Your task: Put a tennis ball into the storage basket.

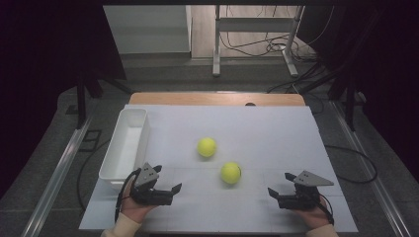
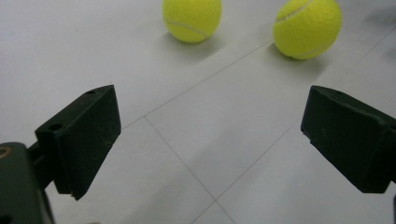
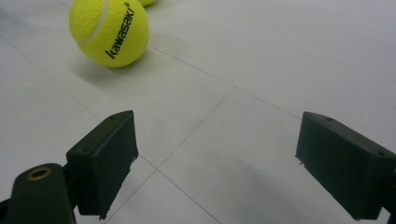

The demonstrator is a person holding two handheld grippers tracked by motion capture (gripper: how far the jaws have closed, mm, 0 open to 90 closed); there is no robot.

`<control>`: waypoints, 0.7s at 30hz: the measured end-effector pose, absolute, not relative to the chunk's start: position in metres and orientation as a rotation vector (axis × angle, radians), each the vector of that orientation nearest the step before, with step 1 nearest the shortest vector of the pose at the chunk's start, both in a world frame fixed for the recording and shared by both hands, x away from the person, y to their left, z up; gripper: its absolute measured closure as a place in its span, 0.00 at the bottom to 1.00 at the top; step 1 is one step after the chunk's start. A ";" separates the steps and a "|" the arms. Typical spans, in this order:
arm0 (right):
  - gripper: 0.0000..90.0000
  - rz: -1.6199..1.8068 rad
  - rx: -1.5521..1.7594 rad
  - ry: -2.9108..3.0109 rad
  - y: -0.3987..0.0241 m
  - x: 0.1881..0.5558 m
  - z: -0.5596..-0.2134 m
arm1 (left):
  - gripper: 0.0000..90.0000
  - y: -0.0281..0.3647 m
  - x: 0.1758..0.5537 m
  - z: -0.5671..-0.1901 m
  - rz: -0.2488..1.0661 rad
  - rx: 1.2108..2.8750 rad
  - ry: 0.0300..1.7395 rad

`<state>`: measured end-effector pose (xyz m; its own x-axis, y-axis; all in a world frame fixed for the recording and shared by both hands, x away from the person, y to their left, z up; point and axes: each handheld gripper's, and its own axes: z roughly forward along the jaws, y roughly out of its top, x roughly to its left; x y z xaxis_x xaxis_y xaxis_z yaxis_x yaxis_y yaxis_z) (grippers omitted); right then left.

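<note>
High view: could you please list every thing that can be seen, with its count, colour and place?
tennis balls: 2, yellow-green, mid-table on the white sheet; far one, near one, apart from each other
bin: 1, white, long, at the left edge of the sheet
white sheet: 1, covers the table
table: 1, wooden edge showing at the far side
frame legs: grey, on the floor behind the table
cables: several, dark, on the floor behind
left gripper: 1, black, near left, jaws open
right gripper: 1, black, near right, jaws open
hands: 2, bottom edge, each holding a gripper; left hand
</note>
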<state>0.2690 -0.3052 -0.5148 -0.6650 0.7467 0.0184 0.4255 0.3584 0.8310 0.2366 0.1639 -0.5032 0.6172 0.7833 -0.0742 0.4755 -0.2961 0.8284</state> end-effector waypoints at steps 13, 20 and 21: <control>0.14 1.206 1.029 2.260 -0.305 0.269 -0.515 | 0.06 0.163 0.243 -0.488 0.430 1.926 1.018; 0.15 1.207 0.999 2.270 -0.303 0.271 -0.515 | 0.07 0.161 0.246 -0.478 0.430 1.906 1.008; 0.15 1.208 0.999 2.273 -0.302 0.272 -0.515 | 0.07 0.161 0.246 -0.477 0.429 1.910 1.007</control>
<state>0.2716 -0.3024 -0.5149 -0.6763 0.7366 -0.0007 0.4118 0.3789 0.8288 0.2462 0.1607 -0.4767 0.6069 0.7884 -0.1002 0.4734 -0.2573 0.8424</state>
